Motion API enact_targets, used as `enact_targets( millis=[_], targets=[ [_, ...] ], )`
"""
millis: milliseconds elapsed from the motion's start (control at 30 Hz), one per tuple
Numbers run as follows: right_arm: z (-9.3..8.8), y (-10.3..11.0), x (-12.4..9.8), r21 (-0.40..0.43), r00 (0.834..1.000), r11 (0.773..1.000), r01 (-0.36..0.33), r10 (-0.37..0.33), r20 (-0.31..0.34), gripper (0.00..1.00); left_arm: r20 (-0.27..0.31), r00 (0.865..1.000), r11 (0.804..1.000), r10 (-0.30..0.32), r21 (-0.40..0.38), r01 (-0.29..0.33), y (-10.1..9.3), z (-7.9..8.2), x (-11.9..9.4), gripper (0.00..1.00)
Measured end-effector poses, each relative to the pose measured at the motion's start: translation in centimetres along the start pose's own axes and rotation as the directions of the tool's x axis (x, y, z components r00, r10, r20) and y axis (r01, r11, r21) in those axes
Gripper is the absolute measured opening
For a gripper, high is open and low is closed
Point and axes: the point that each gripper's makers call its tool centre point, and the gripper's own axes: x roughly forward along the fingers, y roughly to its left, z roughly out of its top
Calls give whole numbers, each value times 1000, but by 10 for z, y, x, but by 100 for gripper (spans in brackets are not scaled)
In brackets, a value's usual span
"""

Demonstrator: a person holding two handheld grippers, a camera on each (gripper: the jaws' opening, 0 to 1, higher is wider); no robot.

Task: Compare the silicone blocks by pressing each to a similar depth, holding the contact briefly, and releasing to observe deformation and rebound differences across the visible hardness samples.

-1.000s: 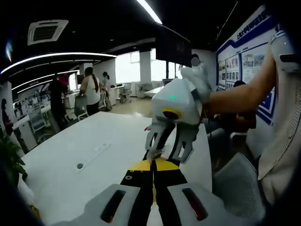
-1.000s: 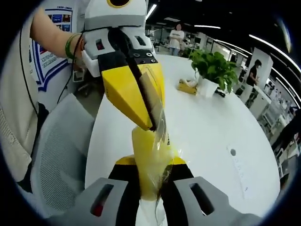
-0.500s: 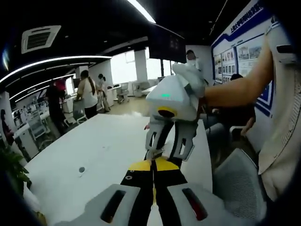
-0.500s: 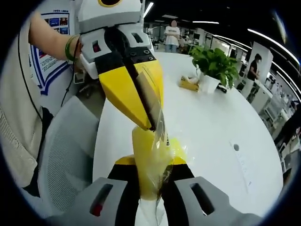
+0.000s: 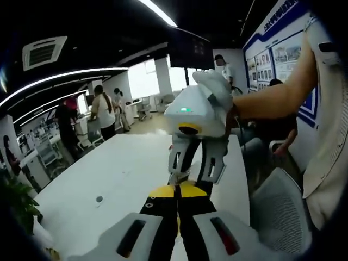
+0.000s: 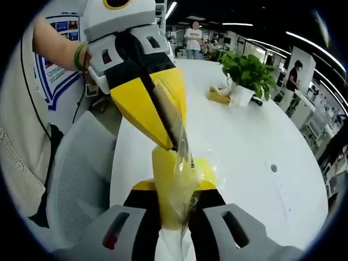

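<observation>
One white table point(image 6: 244, 141), potted plant point(image 6: 247, 76), open-plan office.

Open-plan office: white table point(image 6: 255, 147), mesh chair point(image 6: 81, 179), wall posters point(image 5: 272, 60)

A long white table point(image 6: 244, 141) runs down the open office. On it stands a potted green plant point(image 6: 247, 76) in a white pot, with a yellow packet point(image 6: 219, 97) just beside it. A grey mesh chair point(image 6: 76, 185) sits at the table's edge — posters point(image 5: 272, 54) cover the wall, and people point(image 5: 103, 111) stand far off.
</observation>
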Motion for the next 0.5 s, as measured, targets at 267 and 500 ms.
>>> enact_targets(
  millis=[267,500],
  targets=[
    [2,-4,-1,-11,1000,1000,24,-24,1,19,13,1000,999,14,-44,-13,7,2,-3,0],
    [6,-5,-1,-25,999,999,24,-23,25,21,15,1000,999,15,-40,-15,7,4,-4,0]
  ],
)
